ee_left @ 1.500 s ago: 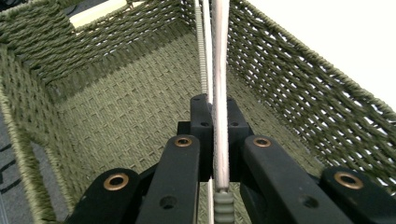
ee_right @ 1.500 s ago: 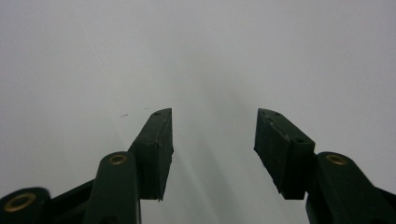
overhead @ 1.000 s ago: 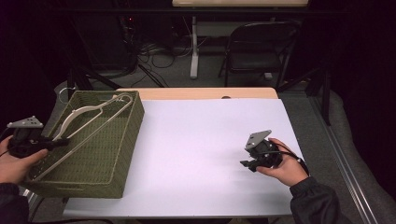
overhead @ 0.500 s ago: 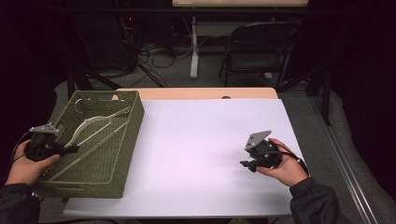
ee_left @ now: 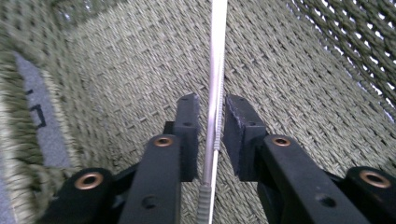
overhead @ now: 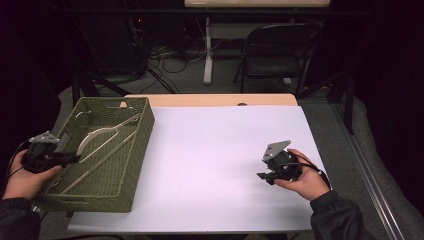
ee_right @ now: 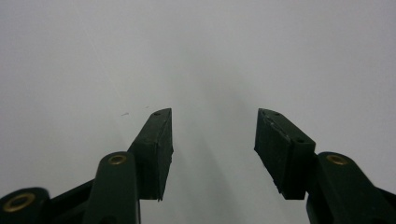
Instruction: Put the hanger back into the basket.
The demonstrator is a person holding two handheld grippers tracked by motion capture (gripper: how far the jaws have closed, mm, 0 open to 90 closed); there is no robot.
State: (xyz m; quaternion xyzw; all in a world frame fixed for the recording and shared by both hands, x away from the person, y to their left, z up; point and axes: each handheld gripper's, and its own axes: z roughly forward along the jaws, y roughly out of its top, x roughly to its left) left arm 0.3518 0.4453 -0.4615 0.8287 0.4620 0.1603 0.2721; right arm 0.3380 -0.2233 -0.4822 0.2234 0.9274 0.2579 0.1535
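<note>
Jaws of the left gripper (ee_left: 209, 130) have just been opening and now stand a little apart, with the thin silver-grey metal rod of a white wire clothes hanger (ee_left: 215, 88) running between them; a narrow gap shows on each side of the rod, so the pads do not press on it. That closeness is plain in the left gripper view, whereas from the high view the left gripper (overhead: 67, 159) just sits at the near left rim of the olive-green woven rectangular basket (overhead: 135, 160), poking inward, and its tips are too small to read.

From the high view the hanger (overhead: 107, 132) lies inside the basket, its long straight rod running diagonally from the near left corner up toward the far right corner, with the curved shoulder arching above it. In the left gripper view the rod points straight away along the jaws across the woven floor.

The basket sits on the left end of the white-topped table (overhead: 220, 145), its left side at the table's edge. The right gripper (overhead: 265, 176) rests low over bare table near the right side, well apart from the basket; in the right gripper view its jaws stand wide with nothing between them. A broad stretch of table lies open between basket and right hand (overhead: 305, 180).
</note>
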